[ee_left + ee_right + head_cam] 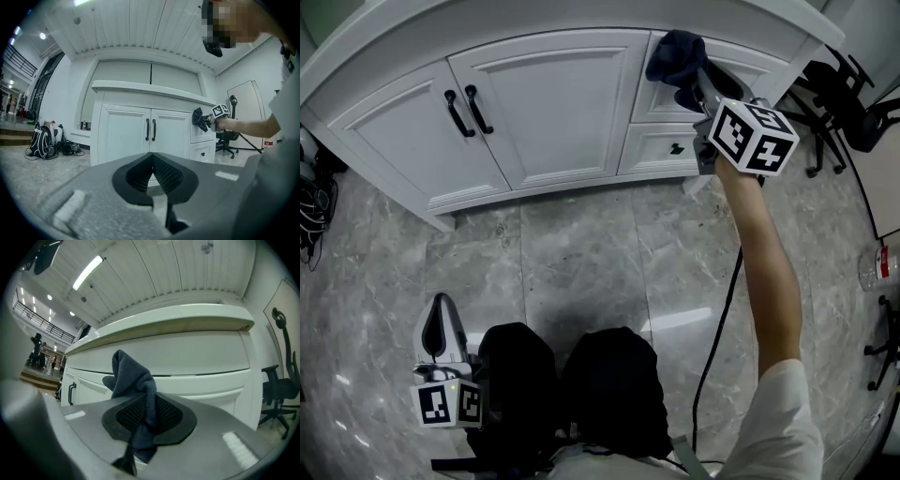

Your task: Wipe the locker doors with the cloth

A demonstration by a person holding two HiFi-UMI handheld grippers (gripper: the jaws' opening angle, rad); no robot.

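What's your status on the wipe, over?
Right gripper shut on cloth, up by the top drawer. Left gripper shut, empty, low. Nothing blocking the doors.

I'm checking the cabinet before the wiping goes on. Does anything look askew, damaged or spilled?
Nothing stands out. Both doors are shut and level, their black handles upright side by side, and the drawers are closed. The cloth is clamped in the right gripper, up by the top drawer.

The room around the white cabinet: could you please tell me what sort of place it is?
Probably an open office or showroom hall: a white cabinet stands on stone tiles, with an office chair and backpacks nearby.
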